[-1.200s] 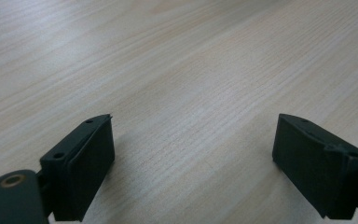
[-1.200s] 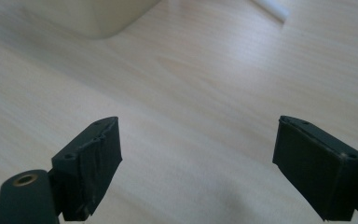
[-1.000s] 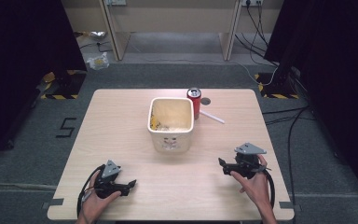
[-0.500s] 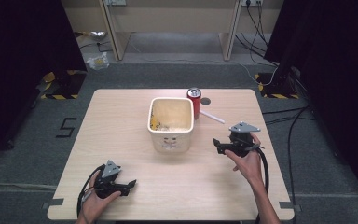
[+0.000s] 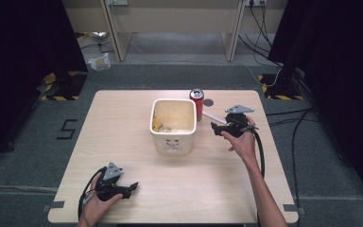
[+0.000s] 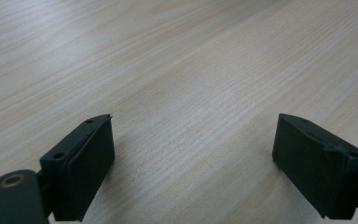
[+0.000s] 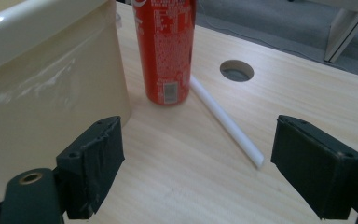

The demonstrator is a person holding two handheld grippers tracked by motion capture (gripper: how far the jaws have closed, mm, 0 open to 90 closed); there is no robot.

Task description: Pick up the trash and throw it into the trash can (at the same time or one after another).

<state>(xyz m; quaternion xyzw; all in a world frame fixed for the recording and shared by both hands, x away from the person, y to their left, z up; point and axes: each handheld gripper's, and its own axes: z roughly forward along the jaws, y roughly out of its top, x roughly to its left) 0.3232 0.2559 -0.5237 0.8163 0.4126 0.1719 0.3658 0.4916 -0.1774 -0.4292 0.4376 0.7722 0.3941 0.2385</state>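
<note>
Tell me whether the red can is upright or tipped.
Upright: the red can stands on its base on the table, beside the cream bin.

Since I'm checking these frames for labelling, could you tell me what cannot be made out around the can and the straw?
- Can: top cut off by the right gripper view's upper edge.
- Straw: far end hidden behind the can in both views.
- Tub: contents too small in the high view.

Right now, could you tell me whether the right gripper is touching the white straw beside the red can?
Apart. In the right gripper view, the right gripper stands open with bare table between its jaws and the white straw, whose near end stops short of them.
</note>
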